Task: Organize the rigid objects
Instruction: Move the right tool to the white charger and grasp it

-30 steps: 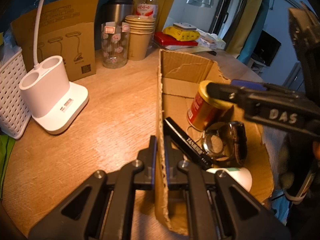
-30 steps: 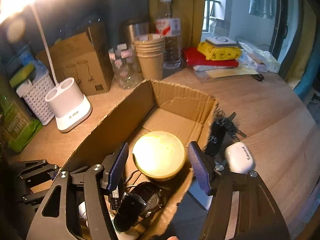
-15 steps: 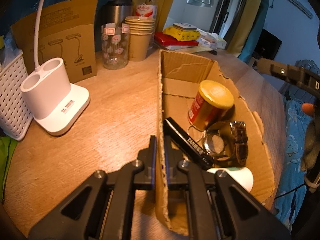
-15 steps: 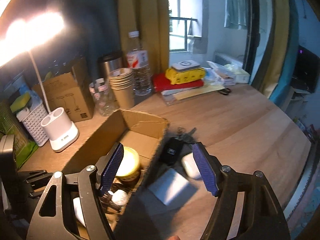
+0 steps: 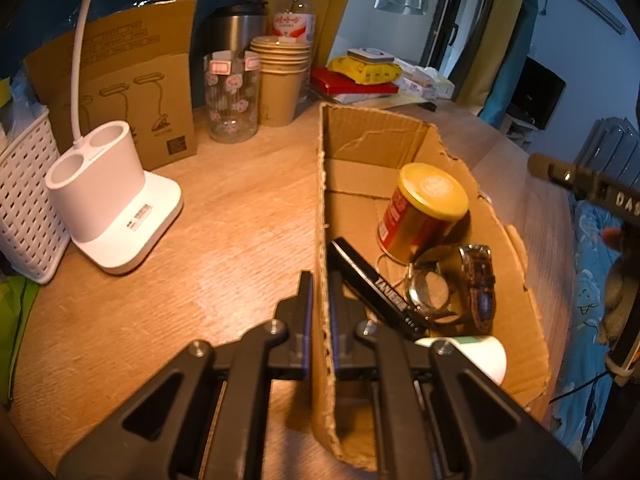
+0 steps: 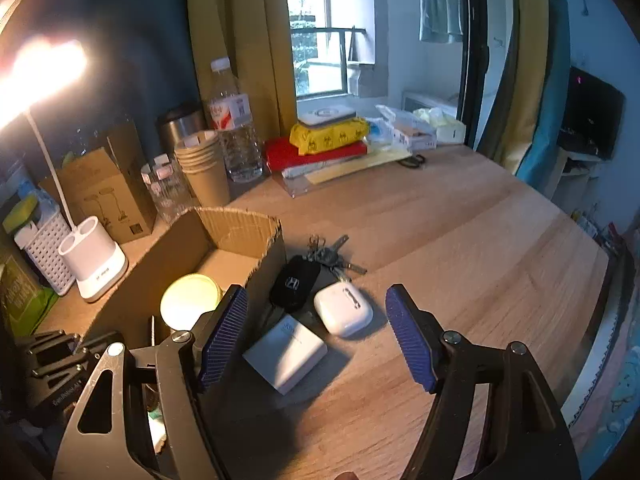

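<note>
Tin (image 5: 424,208) and watch (image 5: 452,284) boxed beside left tongs (image 5: 320,312) clenched on box wall (image 5: 324,240); key fob (image 6: 294,282), earbud case (image 6: 344,308), white pack (image 6: 286,352) left before released right tongs (image 6: 316,336).

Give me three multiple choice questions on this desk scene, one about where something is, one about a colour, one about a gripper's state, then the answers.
1. Where does the earbud case lie?
A. Inside the box
B. On the table right of the box
C. On the red book

2. What colour is the tin's lid?
A. Yellow
B. Blue
C. White

3. What is the left gripper doing?
A. Hanging open above the table
B. Shut on the watch
C. Shut on the box wall

Answers: 1 B, the case rests on the table outside the box, beside the car key and the white pack. 2 A, the lid is yellow above a red and gold body. 3 C, its two fingers stand either side of the cardboard wall and press it, while the watch lies loose in the box.
</note>
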`<state>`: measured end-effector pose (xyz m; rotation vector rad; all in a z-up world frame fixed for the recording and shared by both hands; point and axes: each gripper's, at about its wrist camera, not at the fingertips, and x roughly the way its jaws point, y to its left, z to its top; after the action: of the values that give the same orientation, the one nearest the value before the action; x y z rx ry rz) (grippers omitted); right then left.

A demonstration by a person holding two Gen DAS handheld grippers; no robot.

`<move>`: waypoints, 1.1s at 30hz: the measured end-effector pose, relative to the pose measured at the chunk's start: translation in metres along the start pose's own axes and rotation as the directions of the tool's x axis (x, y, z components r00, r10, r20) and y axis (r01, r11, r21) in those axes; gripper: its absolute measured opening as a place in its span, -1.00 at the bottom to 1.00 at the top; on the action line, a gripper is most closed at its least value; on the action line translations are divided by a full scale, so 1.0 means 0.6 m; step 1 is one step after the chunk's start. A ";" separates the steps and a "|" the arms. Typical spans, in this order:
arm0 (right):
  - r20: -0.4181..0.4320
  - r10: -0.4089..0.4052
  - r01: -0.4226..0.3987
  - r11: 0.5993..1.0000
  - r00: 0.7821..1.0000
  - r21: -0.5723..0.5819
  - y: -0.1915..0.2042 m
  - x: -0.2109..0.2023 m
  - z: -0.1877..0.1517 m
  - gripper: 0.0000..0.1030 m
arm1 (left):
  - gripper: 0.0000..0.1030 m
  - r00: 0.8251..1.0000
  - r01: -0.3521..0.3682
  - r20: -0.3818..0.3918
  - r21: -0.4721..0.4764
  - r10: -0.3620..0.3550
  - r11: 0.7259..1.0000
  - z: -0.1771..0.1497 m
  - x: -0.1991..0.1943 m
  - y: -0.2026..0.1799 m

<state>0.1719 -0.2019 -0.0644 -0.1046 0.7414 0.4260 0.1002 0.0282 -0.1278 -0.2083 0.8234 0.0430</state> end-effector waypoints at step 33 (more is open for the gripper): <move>-0.171 0.196 -0.180 0.978 0.966 0.105 -0.029 0.115 -0.074 0.51 | -0.87 1.000 0.000 -0.013 0.019 0.000 1.000 0.000 0.008 -0.003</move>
<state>0.1961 -0.2051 -0.1446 0.0119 0.9523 0.5695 0.1037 0.0260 -0.1309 -0.1908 0.8360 0.0341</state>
